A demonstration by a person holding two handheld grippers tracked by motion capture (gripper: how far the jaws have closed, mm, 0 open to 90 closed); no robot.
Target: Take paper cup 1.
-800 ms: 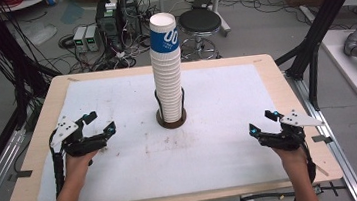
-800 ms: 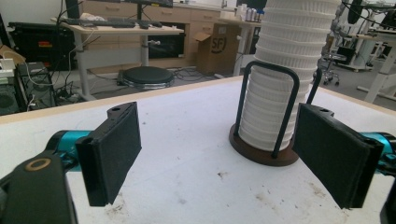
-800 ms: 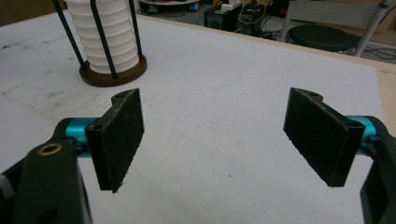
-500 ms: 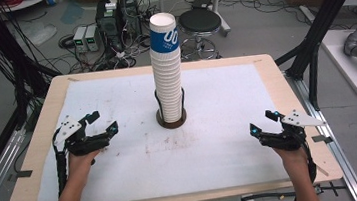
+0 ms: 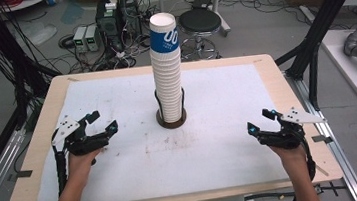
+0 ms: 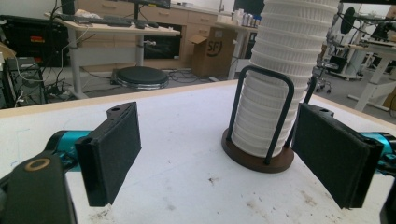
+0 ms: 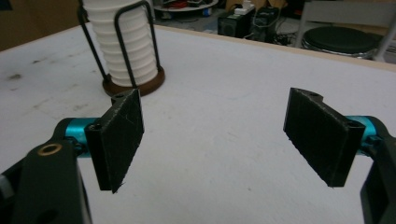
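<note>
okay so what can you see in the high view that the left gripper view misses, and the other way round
High view alone: the top of the cup stack, its uppermost cup with a blue band, both hands with the left gripper and right gripper held apart from the stack, jaws open, and the wooden edge of the table all round.

Left gripper view alone: a close look at the black wire frame hugging the lower cups, and desks behind.

Both: the stack upright on its round brown base, the white table cover, and a round black stool beyond the table.
</note>
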